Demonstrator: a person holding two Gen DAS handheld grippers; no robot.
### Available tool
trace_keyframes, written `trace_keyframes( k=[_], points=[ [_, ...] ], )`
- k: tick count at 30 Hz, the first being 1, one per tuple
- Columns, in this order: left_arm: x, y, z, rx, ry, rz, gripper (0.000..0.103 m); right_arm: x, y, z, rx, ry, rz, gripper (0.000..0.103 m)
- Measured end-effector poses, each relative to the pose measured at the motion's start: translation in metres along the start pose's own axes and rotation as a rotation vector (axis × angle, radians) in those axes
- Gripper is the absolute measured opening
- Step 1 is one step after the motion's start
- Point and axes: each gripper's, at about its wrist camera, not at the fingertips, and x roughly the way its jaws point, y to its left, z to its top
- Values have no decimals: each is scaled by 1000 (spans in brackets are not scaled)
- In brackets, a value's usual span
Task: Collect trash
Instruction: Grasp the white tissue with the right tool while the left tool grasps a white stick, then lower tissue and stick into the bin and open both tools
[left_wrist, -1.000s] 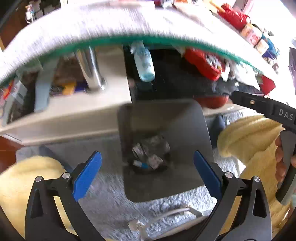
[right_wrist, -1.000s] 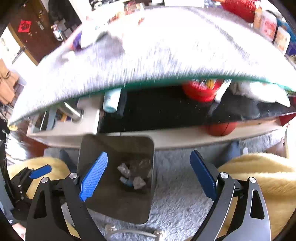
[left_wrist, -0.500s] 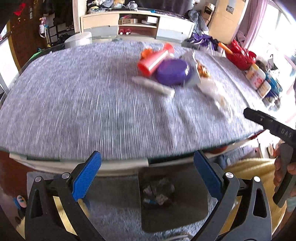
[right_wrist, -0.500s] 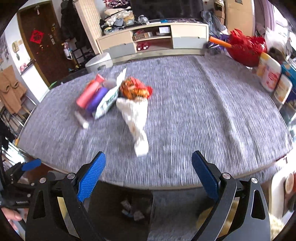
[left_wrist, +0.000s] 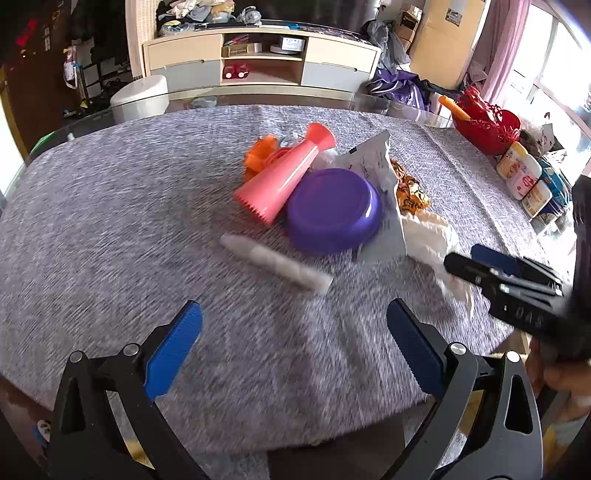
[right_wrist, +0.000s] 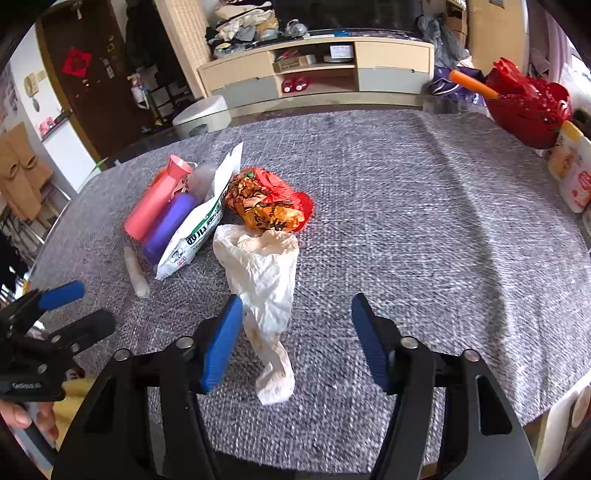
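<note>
Grey woven table cover (right_wrist: 424, 206) fills most of both views; its near edge curves across the bottom of each frame, and the far edge runs under the cabinet (right_wrist: 317, 70) at the top. Right half of the cover in the right wrist view is bare up to the red basket (right_wrist: 528, 107) and the tubs (right_wrist: 572, 173) at the right edge. Lower left of the cover in the left wrist view is bare too. Trash is bunched in 1 cluster at centre-left of the right wrist view: white plastic bag (right_wrist: 262, 280), longest piece, trailing down toward the near edge; white printed packet (right_wrist: 199, 225) leaning on the purple bowl (left_wrist: 332, 210); orange-red wrapper (right_wrist: 269, 203) touching the bag's top; pink cone-shaped tube (left_wrist: 284, 177) against the bowl; pale stick-shaped tube (left_wrist: 275, 264) lying apart, just below the bowl in the left wrist view. Right gripper (right_wrist: 295, 339): jaws closing, the lower part of the bag lies between the 2 blue pads, which are not pressing on it. Left gripper (left_wrist: 291, 354): jaws spread wide, nothing between them, above bare cover near the table's near edge.
</note>
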Motion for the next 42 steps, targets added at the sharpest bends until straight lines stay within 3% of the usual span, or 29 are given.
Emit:
trace_keyframes(
  k=[4,8,15,18,22,24,25,26,28,32,42],
  points=[
    [19,0,9,-15,15,26,93,6,1,-1,-7,10,5,54],
    [33,2,14,-32,27,32,84,10,2,0,-18,3,4,54],
    [38,-4,16,34,3,120,68,12,4,0,-25,-7,0,52],
    [34,-1,12,54,-7,133,62,14,5,1,-27,-14,-15,45],
    [27,4,6,60,-22,133,51,11,2,-2,-27,-20,-19,23],
    [25,5,5,62,-26,132,46,10,1,-4,-21,-21,-13,18],
    [23,7,3,59,-26,129,39,9,0,-5,-18,-21,-11,16],
    [22,8,3,55,-26,125,25,7,0,-7,-14,-19,-5,15],
    [18,15,1,39,-21,124,15,3,-1,-10,-9,-18,4,14],
    [12,27,-5,-4,-7,77,12,-7,0,-18,-10,-20,6,14],
    [-22,19,-52,11,9,44,12,-39,14,-53,-7,-14,38,8]
  ],
)
